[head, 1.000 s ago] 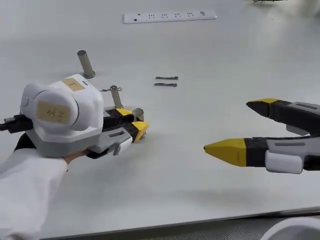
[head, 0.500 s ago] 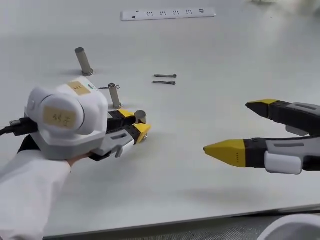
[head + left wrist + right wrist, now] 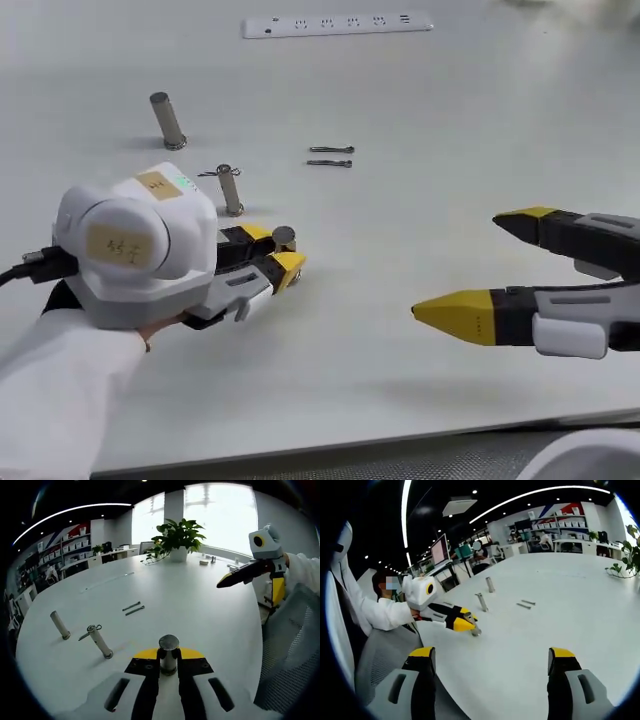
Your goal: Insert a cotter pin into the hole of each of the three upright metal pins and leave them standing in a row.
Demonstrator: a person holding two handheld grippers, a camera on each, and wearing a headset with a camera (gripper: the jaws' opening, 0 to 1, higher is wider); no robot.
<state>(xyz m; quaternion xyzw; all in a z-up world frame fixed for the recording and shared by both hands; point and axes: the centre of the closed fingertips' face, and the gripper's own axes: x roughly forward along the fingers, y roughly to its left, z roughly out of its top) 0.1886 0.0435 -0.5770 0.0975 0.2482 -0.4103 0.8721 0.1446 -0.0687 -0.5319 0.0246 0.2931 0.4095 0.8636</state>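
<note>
- On the white table [image 3: 420,120], the far metal pin [image 3: 167,120] stands up by itself, near the back left.
- The middle metal pin [image 3: 230,190] stands up too, a bit closer to the person. A cotter pin [image 3: 212,174] goes through its top and sticks out to one side.
- The near metal pin [image 3: 284,237] is upright between the yellow tips of the left gripper [image 3: 273,248]. It is well apart from the middle one, and the three make a slanted row.
- The left gripper has its jaws squeezed in on the near metal pin, one jaw on each side. In the left gripper view, the pin's round top pokes up above the tips.
- The jaws hide the bottom of that pin, so I cannot tell if it touches the table.
- A hand in a white sleeve holds the left gripper low over the table.
- The right gripper [image 3: 456,264] hangs over the table, well apart from the pins, on the right side. Its jaws are spread wide and there is nothing between them.
- Two loose cotter pins [image 3: 331,150] lie flat on the table, just beside each other, farther back than both grippers.
- A white power strip [image 3: 338,24] lies along the far part of the table.
- In the left gripper view, a green plant [image 3: 177,535] in a pot stands at the far end of the table.
</note>
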